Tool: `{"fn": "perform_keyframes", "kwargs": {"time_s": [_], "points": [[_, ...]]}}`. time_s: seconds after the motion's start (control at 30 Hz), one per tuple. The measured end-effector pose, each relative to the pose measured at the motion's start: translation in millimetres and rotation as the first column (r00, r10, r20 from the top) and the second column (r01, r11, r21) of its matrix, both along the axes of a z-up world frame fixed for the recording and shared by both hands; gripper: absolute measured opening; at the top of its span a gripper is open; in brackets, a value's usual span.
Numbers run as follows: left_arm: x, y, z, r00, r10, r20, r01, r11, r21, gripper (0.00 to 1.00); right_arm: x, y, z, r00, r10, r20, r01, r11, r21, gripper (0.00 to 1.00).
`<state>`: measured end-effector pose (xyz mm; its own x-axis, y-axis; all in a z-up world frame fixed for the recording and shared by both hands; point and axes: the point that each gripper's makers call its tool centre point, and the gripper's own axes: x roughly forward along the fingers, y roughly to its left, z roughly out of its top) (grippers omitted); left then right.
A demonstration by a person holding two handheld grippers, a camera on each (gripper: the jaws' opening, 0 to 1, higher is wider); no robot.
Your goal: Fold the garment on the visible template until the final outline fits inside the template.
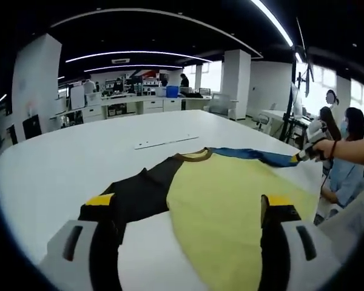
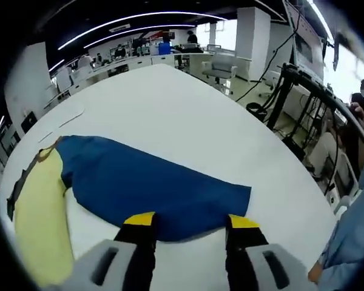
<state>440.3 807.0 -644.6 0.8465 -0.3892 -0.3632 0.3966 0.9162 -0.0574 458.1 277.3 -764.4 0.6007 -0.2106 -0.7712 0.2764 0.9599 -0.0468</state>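
Garment (image 1: 224, 200), spread flat on the white counter (image 1: 79, 157), its blue sleeve (image 2: 158, 182) drawn out sideways from the yellow body. The right gripper (image 2: 191, 227) stands at the sleeve's end, jaws apart over the cuff edge; whether they pinch it cannot be told. The left gripper (image 1: 185, 209), jaws apart, hovers at the hem, opposite the collar.

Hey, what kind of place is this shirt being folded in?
Most likely an open-plan office or lab. The shirt lies on a big white table; behind it stand rows of desks under long ceiling strip lights, and people sit at the table's edge.
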Motion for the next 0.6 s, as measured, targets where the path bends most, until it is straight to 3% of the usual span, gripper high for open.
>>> {"fn": "perform_keyframes", "kwargs": {"time_s": [0.3, 0.43, 0.53, 0.6], "points": [[-0.8, -2, 0.8, 1.0, -0.004, -0.003, 0.004, 1.0, 0.002, 0.94, -4, -4, -6.3, 0.999, -0.044, 0.02, 0.042, 0.997, 0.068, 0.47], [-3.1, -3, -0.1, 1.0, 0.002, -0.005, -0.002, 1.0, -0.003, 0.93, -3, -9, -5.0, 0.999, -0.041, 0.029, 0.04, 0.998, 0.046, 0.32], [-5.9, -3, -4.0, 1.0, 0.005, -0.016, -0.005, 1.0, 0.004, 0.93, -1, -12, -5.1, 0.999, -0.031, 0.041, 0.029, 0.998, 0.057, 0.12], [-7.2, -3, -5.5, 1.0, 0.005, -0.02, -0.005, 1.0, 0.006, 0.93, 2, -14, -5.4, 0.998, -0.037, 0.052, 0.033, 0.996, 0.08, 0.09]]}}
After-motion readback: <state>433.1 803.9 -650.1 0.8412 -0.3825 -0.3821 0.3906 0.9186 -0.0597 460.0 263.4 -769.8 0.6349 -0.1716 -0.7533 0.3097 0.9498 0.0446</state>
